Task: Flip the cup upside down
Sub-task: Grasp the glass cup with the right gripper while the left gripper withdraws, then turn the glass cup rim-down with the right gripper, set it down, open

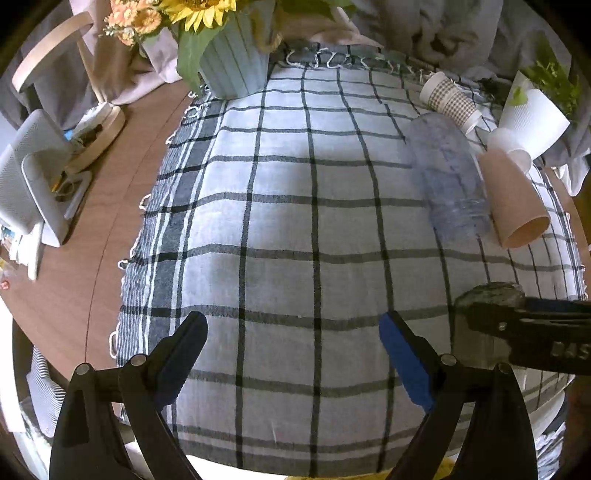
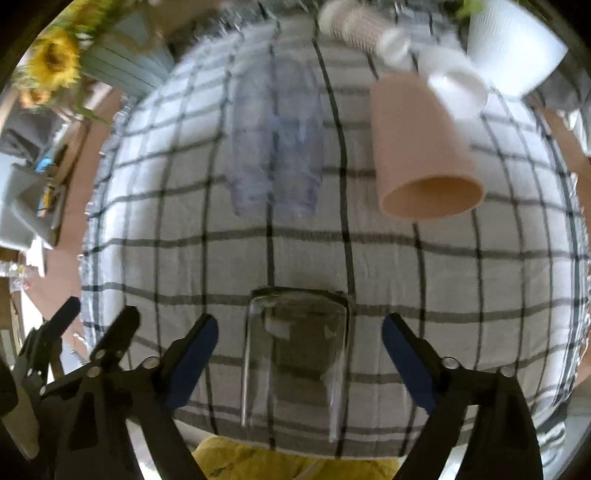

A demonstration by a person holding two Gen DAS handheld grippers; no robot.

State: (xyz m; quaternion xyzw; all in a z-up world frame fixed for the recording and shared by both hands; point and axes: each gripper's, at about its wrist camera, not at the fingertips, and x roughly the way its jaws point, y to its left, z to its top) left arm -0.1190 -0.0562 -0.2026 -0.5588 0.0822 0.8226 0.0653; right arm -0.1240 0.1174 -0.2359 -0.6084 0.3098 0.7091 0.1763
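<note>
A clear glass cup [image 2: 295, 354] stands upside down on the checked cloth [image 2: 424, 266], between the spread fingers of my right gripper [image 2: 299, 350], which is open and apart from the glass. In the left wrist view the same glass [image 1: 476, 325] shows at the right edge behind the right gripper's finger. My left gripper [image 1: 291, 350] is open and empty over bare cloth [image 1: 277, 221]. A pink cup [image 2: 421, 147], a clear bluish cup [image 2: 277, 140], a white cup [image 2: 454, 85] and a checked paper cup [image 2: 354, 22] lie on their sides further back.
A blue ribbed pot with a sunflower [image 1: 232, 62] stands at the back left of the cloth. A large white pot [image 1: 532, 114] is at the back right. A white device [image 1: 29, 184] and a wooden stand [image 1: 99, 129] sit on the brown table [image 1: 92, 240] at left.
</note>
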